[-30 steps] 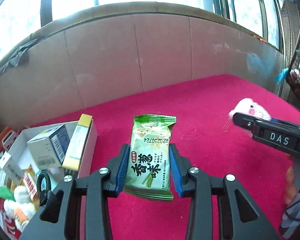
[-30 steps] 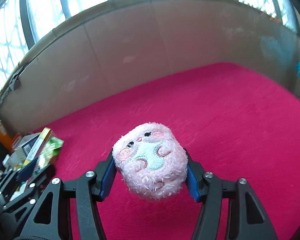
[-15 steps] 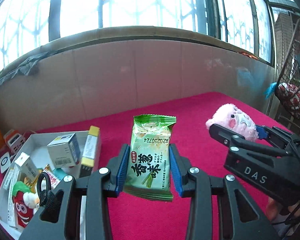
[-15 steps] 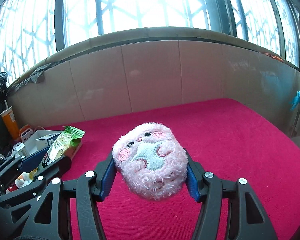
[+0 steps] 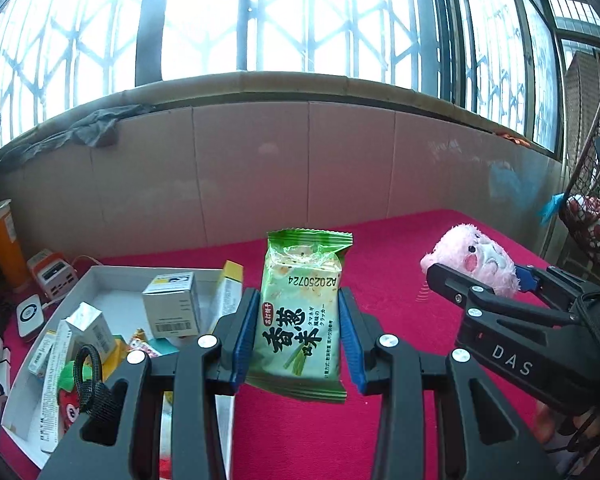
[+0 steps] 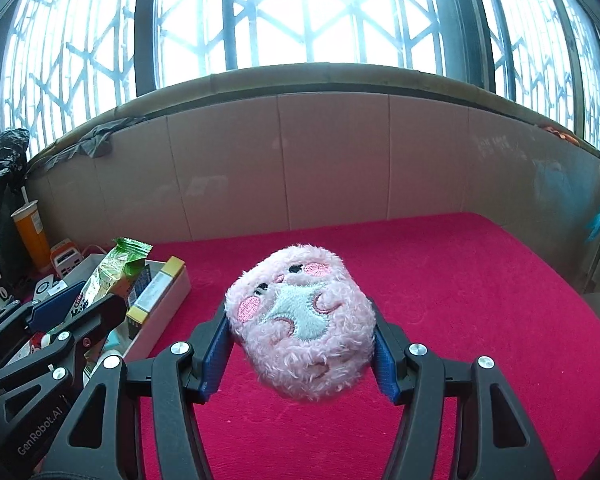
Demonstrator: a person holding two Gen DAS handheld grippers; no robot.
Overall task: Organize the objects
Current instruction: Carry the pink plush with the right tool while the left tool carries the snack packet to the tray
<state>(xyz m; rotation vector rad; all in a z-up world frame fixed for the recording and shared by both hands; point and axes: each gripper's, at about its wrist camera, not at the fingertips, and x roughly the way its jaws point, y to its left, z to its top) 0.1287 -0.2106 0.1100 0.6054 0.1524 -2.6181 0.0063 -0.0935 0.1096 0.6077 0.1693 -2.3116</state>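
- Left gripper [image 5: 298, 336]: blue pads clamped on both sides of a green cracker packet [image 5: 302, 316], held upright and clear of the red cloth [image 5: 380, 264].
- Right gripper [image 6: 300, 344]: pads pressed into a pink plush toy [image 6: 300, 322], also held above the cloth.
- White box [image 5: 96, 280]: on the cloth, left of the packet, filled with small cartons.
- Orange cup [image 5: 0, 240]: beyond the box, by the cardboard wall.

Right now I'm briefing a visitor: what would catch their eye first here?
A fluffy pink plush toy is clamped in the right claw above the red cloth. A green cracker packet stands pinched in the left claw, with a white box of small cartons to its left.
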